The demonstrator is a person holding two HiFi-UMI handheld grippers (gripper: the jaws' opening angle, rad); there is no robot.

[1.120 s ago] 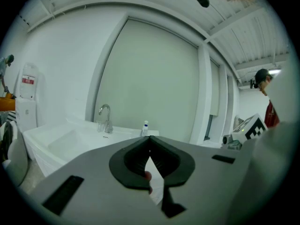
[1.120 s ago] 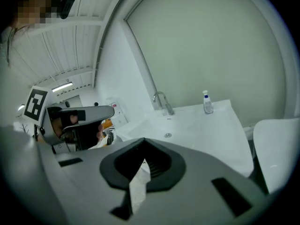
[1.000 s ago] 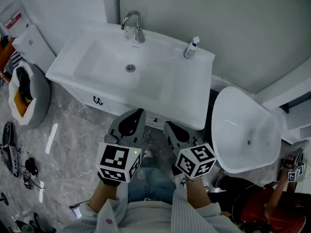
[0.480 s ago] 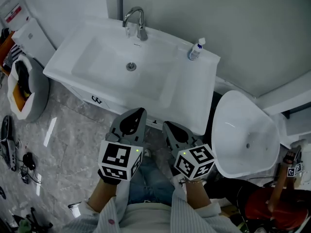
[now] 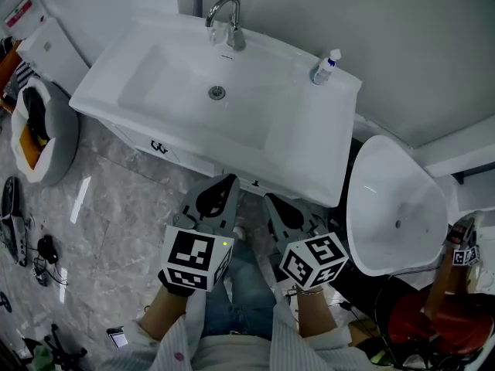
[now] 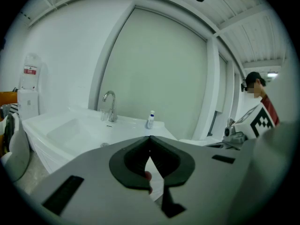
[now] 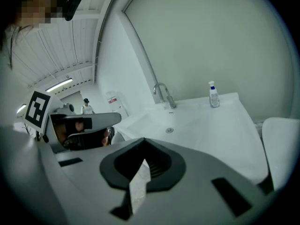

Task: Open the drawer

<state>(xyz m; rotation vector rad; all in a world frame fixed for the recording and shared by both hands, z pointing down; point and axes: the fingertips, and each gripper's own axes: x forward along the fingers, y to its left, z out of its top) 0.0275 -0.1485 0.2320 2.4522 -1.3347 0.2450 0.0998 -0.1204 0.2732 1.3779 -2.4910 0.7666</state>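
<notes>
The white vanity (image 5: 309, 172) carries a basin, a faucet (image 5: 224, 18) and a soap bottle (image 5: 327, 66). Below its front rim runs the white drawer front (image 5: 189, 161), closed, with a dark handle (image 5: 158, 147) at the left and a second dark handle (image 5: 255, 182) near the middle. My left gripper (image 5: 226, 181) hangs shut and empty just in front of the drawer front, next to that second handle. My right gripper (image 5: 271, 202) sits beside it, also shut and empty, a little farther back. The gripper views look over the sink top (image 6: 70, 128) (image 7: 197, 125); the drawer is hidden there.
A white oval bowl (image 5: 394, 207) stands right of the vanity. At the left sit a grey bin (image 5: 42, 141) and a white box (image 5: 50, 49), with cables on the marble floor (image 5: 116, 215). Another person (image 5: 445, 308) with a marker cube is at the lower right.
The vanity has shifted up and to the right in the head view. Both grippers stay shut and side by side, slightly lower in the picture and close to the drawer front.
</notes>
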